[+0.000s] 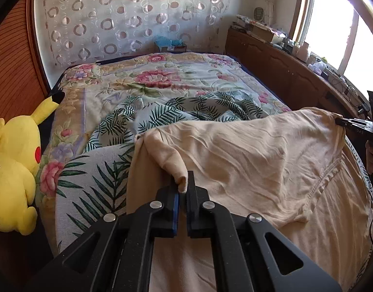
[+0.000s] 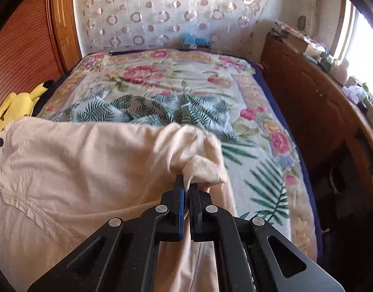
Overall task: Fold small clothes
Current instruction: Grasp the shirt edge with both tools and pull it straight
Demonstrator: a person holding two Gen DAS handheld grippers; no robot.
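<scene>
A cream-coloured garment [image 1: 247, 155] is stretched across the near part of the bed, wrinkled, with a stitched hem showing low on its right side. My left gripper [image 1: 182, 182] is shut on a bunched corner of this garment at its left end. In the right wrist view the same cream garment [image 2: 77, 160] spreads to the left, and my right gripper [image 2: 186, 183] is shut on a bunched corner at its right end. The tip of the right gripper [image 1: 344, 122] shows at the garment's far right corner in the left wrist view.
A palm-leaf print cloth [image 1: 176, 112] lies crumpled behind the garment on the floral bedspread [image 1: 150, 77]. A yellow plush toy [image 1: 13, 170] sits off the bed's left edge. A wooden cabinet [image 2: 308, 107] with clutter on top runs along the right, under a window.
</scene>
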